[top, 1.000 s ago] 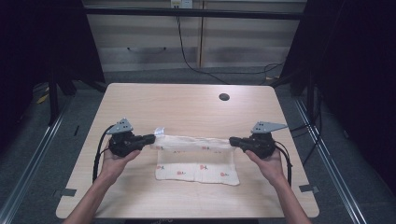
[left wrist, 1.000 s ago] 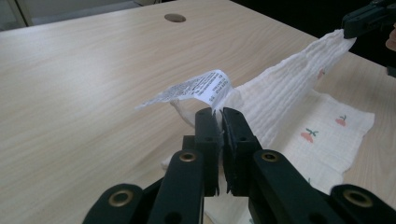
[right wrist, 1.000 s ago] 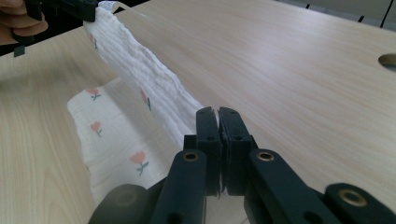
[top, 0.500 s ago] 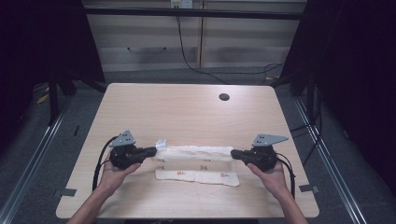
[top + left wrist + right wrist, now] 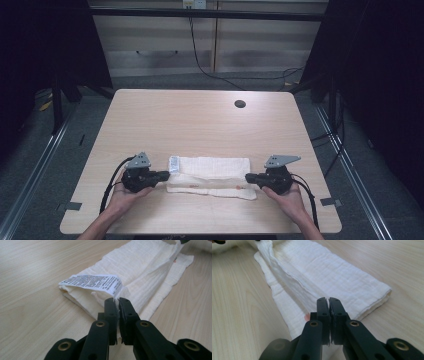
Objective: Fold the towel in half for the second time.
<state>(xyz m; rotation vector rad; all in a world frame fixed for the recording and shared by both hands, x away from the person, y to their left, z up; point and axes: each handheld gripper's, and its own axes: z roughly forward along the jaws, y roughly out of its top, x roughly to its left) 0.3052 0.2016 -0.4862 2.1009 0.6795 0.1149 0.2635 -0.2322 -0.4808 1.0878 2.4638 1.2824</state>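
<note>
High view: a white muslin cloth (image 5: 210,176) lies folded lengthwise on the near half of the wooden table (image 5: 200,120), its upper fold stretched between the left gripper (image 5: 161,176) and the right gripper (image 5: 251,177), one at each short end. A lower layer sticks out toward the person, so the fold is not edge to edge.

Left gripper view: jaws pressed together on a thin pinch of the cloth's corner, just below the printed care label (image 5: 91,283). Right gripper view: jaws likewise together on the fold edge at the opposite end; only a sliver of fabric seems caught, though the contact is hard to make out behind the jaw tips.

Risks, as judged from this state:
- Both grips hold very little fabric. Any outward pull to tauten the fold could slip a corner free, and that end would flop open.
- The layers are loose and uneven along the near edge. Releasing one side before the other would likely let the top layer skew further over the bottom one.
- The care label sits right at the left pinch. If it is caught with the cloth, it may fold under and leave a lump at that end.
- Dragging the cloth along the table while clamped could bunch the lower layer, which neither gripper holds.
</note>
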